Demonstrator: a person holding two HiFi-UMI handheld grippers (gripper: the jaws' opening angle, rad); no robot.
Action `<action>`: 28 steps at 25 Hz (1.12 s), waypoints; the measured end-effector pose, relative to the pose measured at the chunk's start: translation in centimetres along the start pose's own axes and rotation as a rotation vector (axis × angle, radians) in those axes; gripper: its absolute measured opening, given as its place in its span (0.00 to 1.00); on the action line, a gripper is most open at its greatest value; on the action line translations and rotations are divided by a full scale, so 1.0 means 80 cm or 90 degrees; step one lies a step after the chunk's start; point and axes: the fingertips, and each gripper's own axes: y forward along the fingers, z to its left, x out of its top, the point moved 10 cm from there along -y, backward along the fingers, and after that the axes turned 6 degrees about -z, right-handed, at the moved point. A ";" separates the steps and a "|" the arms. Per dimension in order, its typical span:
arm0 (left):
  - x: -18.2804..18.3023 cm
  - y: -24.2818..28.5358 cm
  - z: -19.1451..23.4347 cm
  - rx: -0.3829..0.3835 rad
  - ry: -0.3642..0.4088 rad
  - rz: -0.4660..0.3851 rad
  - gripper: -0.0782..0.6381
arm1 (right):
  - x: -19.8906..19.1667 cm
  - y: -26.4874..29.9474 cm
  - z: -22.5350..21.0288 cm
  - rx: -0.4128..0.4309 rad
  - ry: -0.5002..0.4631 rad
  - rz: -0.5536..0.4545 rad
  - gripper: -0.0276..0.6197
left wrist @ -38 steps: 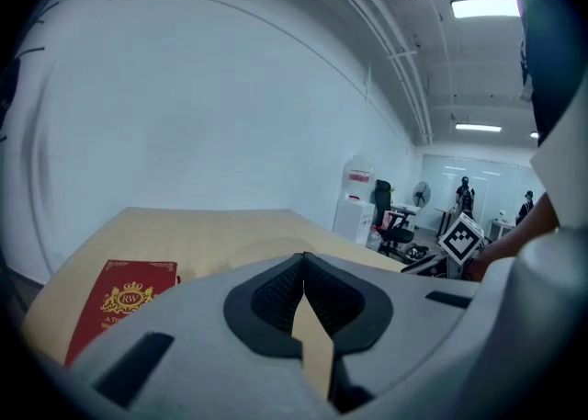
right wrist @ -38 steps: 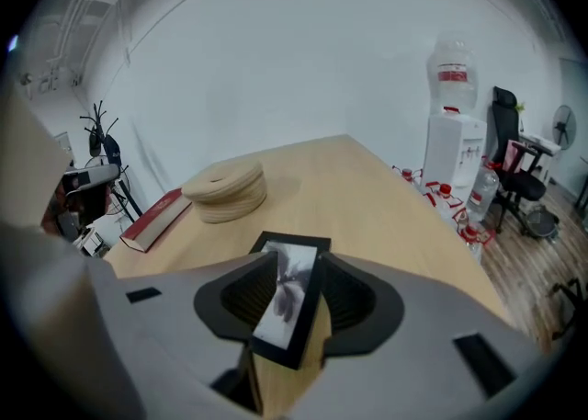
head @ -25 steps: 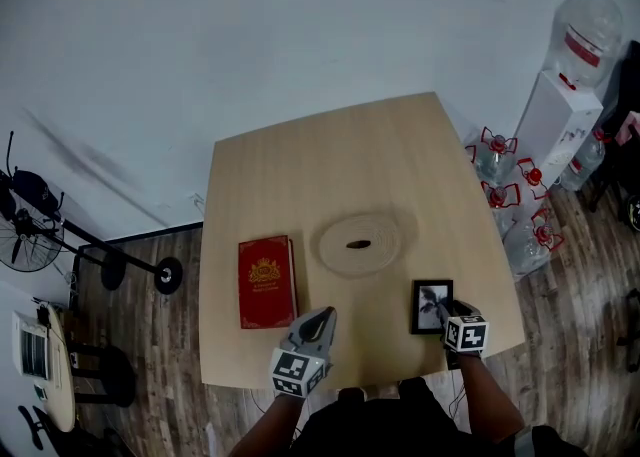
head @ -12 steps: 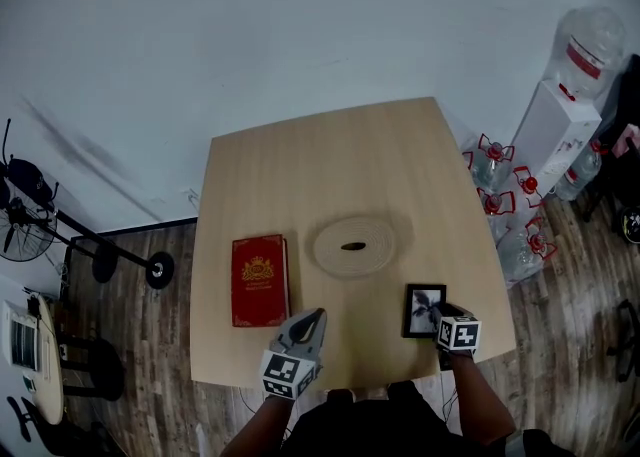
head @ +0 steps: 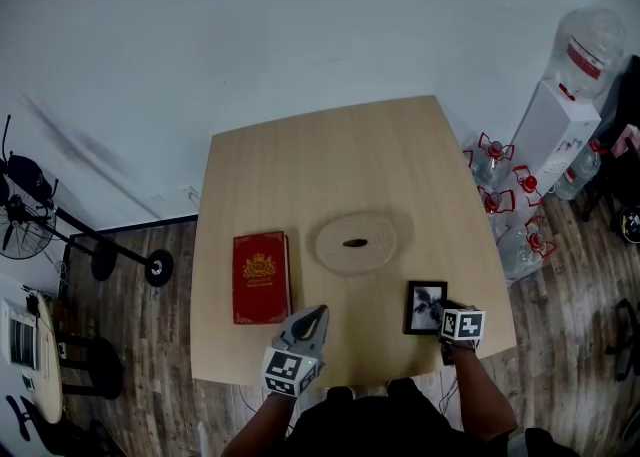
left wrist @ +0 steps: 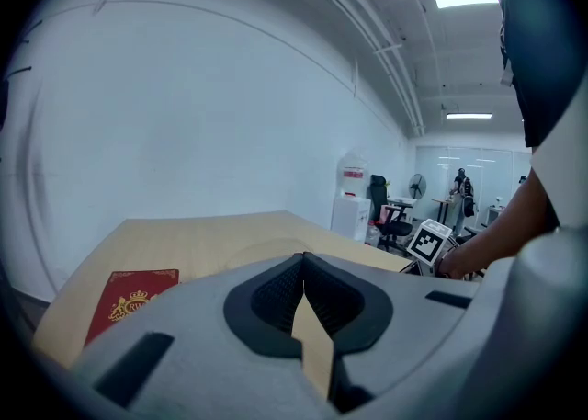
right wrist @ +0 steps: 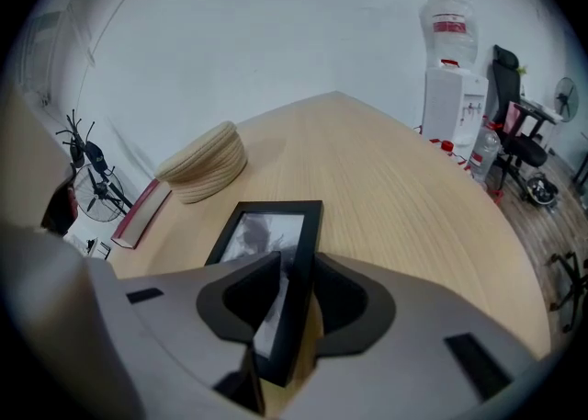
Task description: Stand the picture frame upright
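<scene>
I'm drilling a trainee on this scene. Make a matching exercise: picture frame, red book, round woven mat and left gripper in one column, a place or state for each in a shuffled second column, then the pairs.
Column one:
1. picture frame
2. red book
3. round woven mat
4. left gripper

Column two (places as the head view shows them):
A. left part of the table
B. shut, nothing between the jaws
C. near right corner of the table
D. middle of the table

Pairs: 1-C, 2-A, 3-D, 4-B

Wooden table point(head: 300, 175) — red book point(head: 261, 278), round woven mat point(head: 355, 242) (in between), picture frame point(head: 425, 305) on it.
</scene>
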 end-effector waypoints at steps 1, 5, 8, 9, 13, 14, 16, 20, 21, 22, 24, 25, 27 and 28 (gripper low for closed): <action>-0.001 -0.001 0.001 0.001 -0.002 0.000 0.11 | 0.000 0.000 -0.001 -0.001 0.004 0.001 0.21; -0.003 -0.008 0.005 0.009 -0.007 0.002 0.11 | 0.002 -0.002 -0.002 -0.014 0.011 -0.004 0.16; -0.003 -0.013 0.007 0.011 -0.013 0.009 0.11 | 0.009 -0.006 0.003 -0.019 -0.006 -0.016 0.15; -0.003 -0.014 0.008 0.014 -0.013 0.005 0.11 | 0.012 -0.006 0.006 -0.018 -0.015 -0.018 0.14; -0.003 -0.018 0.010 0.019 -0.017 0.009 0.11 | 0.023 -0.012 0.015 -0.016 -0.035 -0.034 0.14; -0.003 -0.018 0.011 0.020 -0.016 0.005 0.11 | 0.027 -0.015 0.017 -0.013 -0.038 -0.043 0.14; -0.003 -0.020 0.012 0.021 -0.019 0.007 0.11 | 0.036 -0.020 0.025 -0.004 -0.043 -0.062 0.15; -0.003 -0.024 0.016 0.028 -0.018 -0.002 0.11 | 0.059 -0.035 0.048 0.025 -0.052 -0.103 0.15; -0.003 -0.024 0.017 0.031 -0.017 -0.008 0.11 | 0.065 -0.037 0.054 0.033 -0.054 -0.113 0.15; -0.003 -0.025 0.018 0.033 -0.016 -0.009 0.11 | 0.071 -0.040 0.060 0.042 -0.055 -0.123 0.15; -0.003 -0.028 0.020 0.035 -0.018 -0.004 0.11 | 0.084 -0.044 0.075 0.059 -0.057 -0.141 0.15; -0.002 -0.030 0.021 0.037 -0.019 -0.001 0.11 | 0.090 -0.045 0.082 0.068 -0.059 -0.150 0.15; -0.004 -0.034 0.023 0.040 -0.018 0.000 0.11 | 0.101 -0.045 0.097 0.088 -0.063 -0.164 0.15; -0.005 -0.037 0.025 0.042 -0.019 0.003 0.11 | 0.106 -0.044 0.105 0.097 -0.067 -0.170 0.15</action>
